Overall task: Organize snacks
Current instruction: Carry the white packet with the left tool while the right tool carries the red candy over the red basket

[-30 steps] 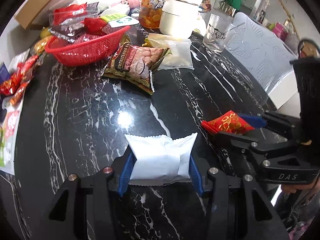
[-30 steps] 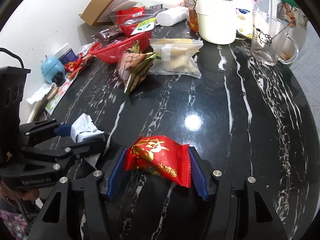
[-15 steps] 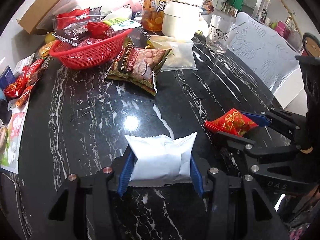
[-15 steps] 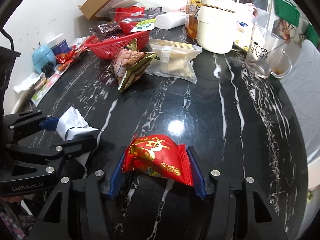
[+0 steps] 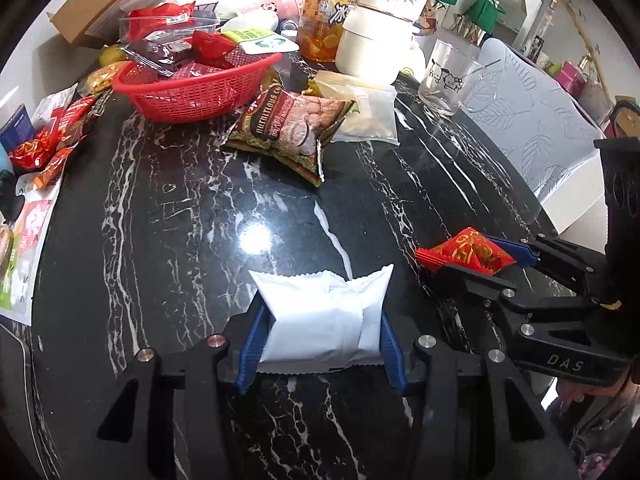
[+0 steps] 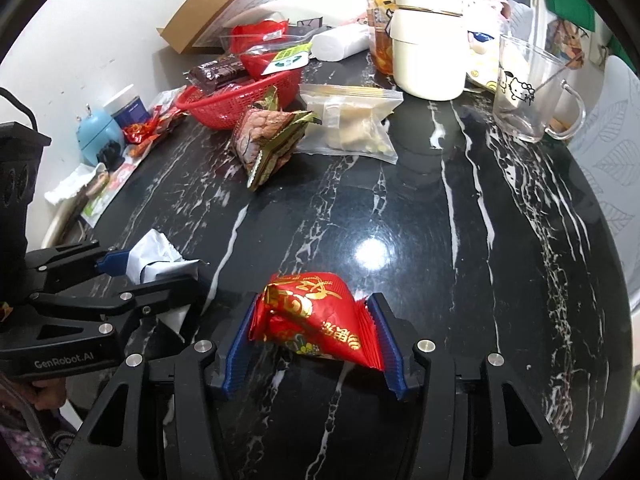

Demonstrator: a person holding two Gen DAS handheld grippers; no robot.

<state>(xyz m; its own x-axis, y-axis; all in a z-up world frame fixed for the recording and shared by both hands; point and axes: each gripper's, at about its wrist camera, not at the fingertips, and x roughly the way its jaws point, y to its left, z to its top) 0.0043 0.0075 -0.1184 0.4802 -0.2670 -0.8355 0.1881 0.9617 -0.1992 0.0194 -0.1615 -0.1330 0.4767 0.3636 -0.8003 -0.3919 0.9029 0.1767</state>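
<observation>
Your right claw has just been closing on the red packet; your left claw grips the white packet. Both sit low over the black tabletop. Lift clear, then carry them over the biscuit bag to the red basket.

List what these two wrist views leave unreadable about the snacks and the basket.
- White packet: plain side up in the left wrist view; no label shows. In the right wrist view the left claw covers most of it.
- Red basket: wrappers piled on top hide what lies beneath, both views.
- Red packet: crumpled between the right claw's pads; print distorted.
- Red wrappers: at the left wrist view's warped edge; count unclear.
</observation>
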